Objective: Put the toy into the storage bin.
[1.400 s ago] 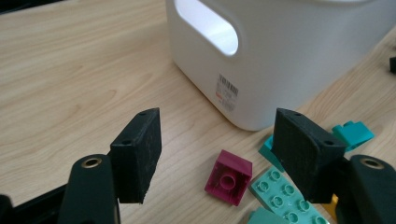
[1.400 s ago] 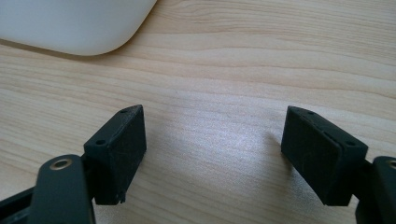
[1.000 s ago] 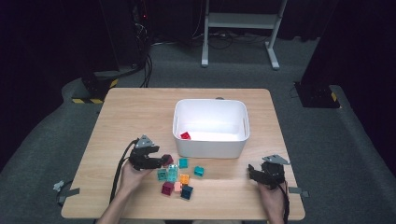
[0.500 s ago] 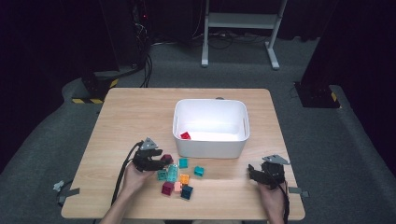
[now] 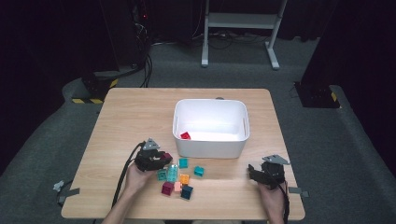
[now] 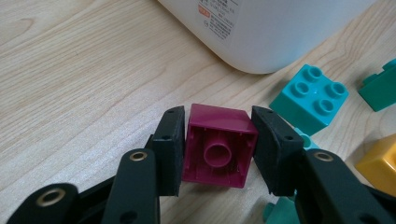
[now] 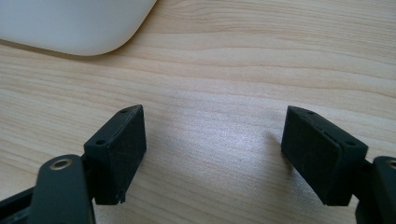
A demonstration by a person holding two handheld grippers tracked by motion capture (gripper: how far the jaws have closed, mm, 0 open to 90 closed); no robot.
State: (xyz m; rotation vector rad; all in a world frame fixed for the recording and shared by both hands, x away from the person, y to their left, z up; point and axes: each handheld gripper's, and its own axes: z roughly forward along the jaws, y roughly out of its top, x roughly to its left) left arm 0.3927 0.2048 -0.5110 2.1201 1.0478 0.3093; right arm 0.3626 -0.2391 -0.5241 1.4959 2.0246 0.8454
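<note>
- Left gripper (image 6: pixel 218 135) pinched a magenta brick (image 6: pixel 217 144) by two opposite side walls, hollow underside facing the camera, just off the bin (image 5: pixel 210 144) at its front-left corner.
- Brick looked light, rigid, smooth plastic; flat walls should grip squarely, though they might slip if tilted.
- Loose bricks (image 5: pixel 180 179) lay in front of the bin; one red brick (image 5: pixel 185 136) inside.
- Right gripper (image 7: pixel 212 154) was spread, empty, over bare table (image 7: pixel 224 65) near the bin's front-right.

Green brick (image 6: pixel 380 86) cut off at the edge — yellow brick (image 6: pixel 379 163) too.
</note>
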